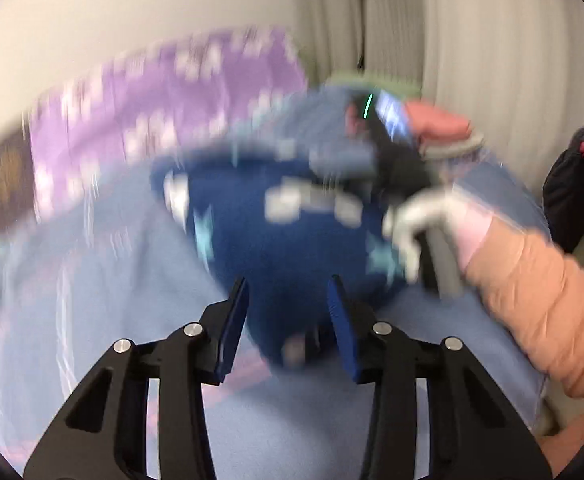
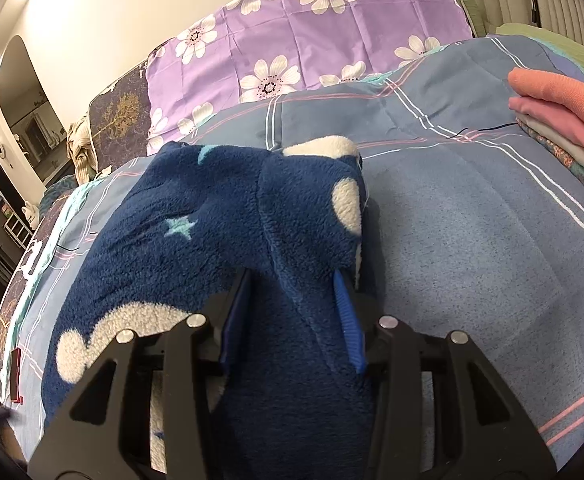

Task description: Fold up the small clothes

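A navy fleece garment (image 2: 180,216) with white clouds and pale stars lies on the blue plaid blanket (image 2: 471,220). My right gripper (image 2: 292,292) is shut on a thick fold of it, and the fleece bulges between the blue pads. The left wrist view is smeared by motion. There the same fleece garment (image 1: 276,248) fills the gap between the pads of my left gripper (image 1: 290,300), which looks shut on its near edge. A gloved hand (image 1: 411,216) with a peach sleeve (image 1: 531,280) holds the other gripper at the right.
A stack of folded clothes (image 2: 563,108), pink and orange on top, sits at the right of the bed. A purple flowered sheet (image 2: 311,40) covers the far side against the wall. Pleated curtains (image 1: 491,40) hang behind. Furniture stands beyond the bed's left edge.
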Demonstrator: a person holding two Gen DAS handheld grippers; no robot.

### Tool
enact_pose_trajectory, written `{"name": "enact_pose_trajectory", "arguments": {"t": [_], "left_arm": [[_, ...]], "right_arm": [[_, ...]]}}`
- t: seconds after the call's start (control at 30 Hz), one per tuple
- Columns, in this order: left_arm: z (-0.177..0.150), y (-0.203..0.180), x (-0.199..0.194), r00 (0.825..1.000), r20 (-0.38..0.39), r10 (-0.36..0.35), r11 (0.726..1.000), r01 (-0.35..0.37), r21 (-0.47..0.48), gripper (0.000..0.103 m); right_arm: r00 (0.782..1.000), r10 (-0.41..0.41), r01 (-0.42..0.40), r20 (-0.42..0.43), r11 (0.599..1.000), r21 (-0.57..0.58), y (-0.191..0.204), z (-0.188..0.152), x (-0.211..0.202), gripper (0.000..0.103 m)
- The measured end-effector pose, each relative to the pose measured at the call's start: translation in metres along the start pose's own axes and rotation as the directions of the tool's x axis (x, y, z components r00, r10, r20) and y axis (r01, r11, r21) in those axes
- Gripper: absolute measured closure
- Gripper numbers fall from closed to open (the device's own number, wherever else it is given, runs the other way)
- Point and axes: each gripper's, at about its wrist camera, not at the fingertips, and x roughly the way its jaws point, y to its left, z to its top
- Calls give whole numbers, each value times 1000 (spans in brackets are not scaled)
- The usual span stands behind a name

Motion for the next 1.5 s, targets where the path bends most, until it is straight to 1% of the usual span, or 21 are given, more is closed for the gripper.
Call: {"name": "enact_pose_trajectory", "arguments": {"t": [0.03, 0.1, 0.17, 0.2, 0.23, 0.27, 0.37, 0.4, 0.53, 0.63, 0.7, 0.8, 0.9, 1.0, 1.1, 1.2, 1.27, 1.3, 1.37, 1.43, 1.5], "left_arm": [[14, -2, 4, 998, 47, 34, 998, -37, 48, 60], [29, 3, 29, 997, 57, 61, 995, -65, 74, 60], [29, 14, 91, 997, -80, 25, 997, -19, 68, 59], [14, 15, 131, 987, -159, 11, 996, 3, 85, 57], [6, 13, 140, 992, -121, 21, 993, -7, 117, 56], [3, 9, 141, 995, -92, 35, 990, -22, 143, 56], [15, 2, 134, 984, -161, 80, 991, -60, 122, 59], [16, 2, 133, 984, -161, 82, 989, -60, 135, 59], [12, 20, 133, 990, -138, 7, 998, 0, 56, 59], [9, 17, 132, 993, -122, -1, 999, 7, 48, 59], [5, 11, 130, 994, -110, -10, 998, 17, 61, 59], [5, 12, 127, 995, -99, -14, 998, 20, 65, 59], [13, 18, 112, 995, -83, -57, 996, 62, 61, 60], [42, 34, 98, 1000, -2, 0, 996, 0, 91, 64], [79, 60, 112, 1000, 21, 0, 1000, -1, 29, 64], [88, 73, 152, 999, -41, -8, 999, 7, -33, 64], [64, 75, 213, 981, -193, 30, 999, -35, -21, 62], [50, 75, 228, 984, -175, 25, 999, -32, -39, 62], [53, 80, 229, 985, -173, -4, 993, -17, -120, 64], [58, 73, 225, 982, -188, 17, 998, -28, -57, 65], [69, 77, 214, 983, -183, -15, 998, 5, -57, 66]], "right_arm": [[1000, -3, 3, 1, 1000, -2, 1, 0, 0, 61], [1000, -4, 4, 0, 1000, -2, 1, 0, 0, 60], [1000, -3, 3, -4, 1000, -2, 1, 0, 0, 60], [1000, -4, 4, -10, 1000, -7, 1, 1, 0, 60], [1000, -15, 15, -16, 1000, -16, 2, 3, -1, 60], [1000, -20, 19, -25, 1000, -19, 2, 5, -4, 60], [1000, -2, 3, -3, 1000, 31, 0, 11, -39, 60], [999, 16, -17, 31, 999, 38, 1, 9, -54, 65], [988, 106, -101, 111, 993, -56, 20, -21, -105, 78], [999, -16, 13, -28, 994, -109, 18, -60, -71, 79], [1000, 8, -6, 16, 993, -115, 8, -73, -63, 80], [999, 41, -42, -15, 998, -40, 2, -63, -67, 80], [1000, -8, 5, -22, 994, -112, 14, -62, -72, 79], [999, -35, 32, -18, 984, -173, 21, -68, -70, 77], [1000, -12, 9, -20, 991, -131, 15, -71, -69, 77], [1000, -11, 9, -14, 992, -126, 15, -72, -68, 77], [1000, -6, 5, -11, 991, -131, 17, -73, -68, 77], [1000, -12, 11, -10, 991, -137, 18, -73, -67, 77], [999, -43, 41, -7, 987, -153, 22, -74, -66, 77], [999, -47, 42, -21, 984, -171, 23, -73, -67, 77], [997, -45, 35, -57, 987, -158, 25, -61, -74, 77]]}}
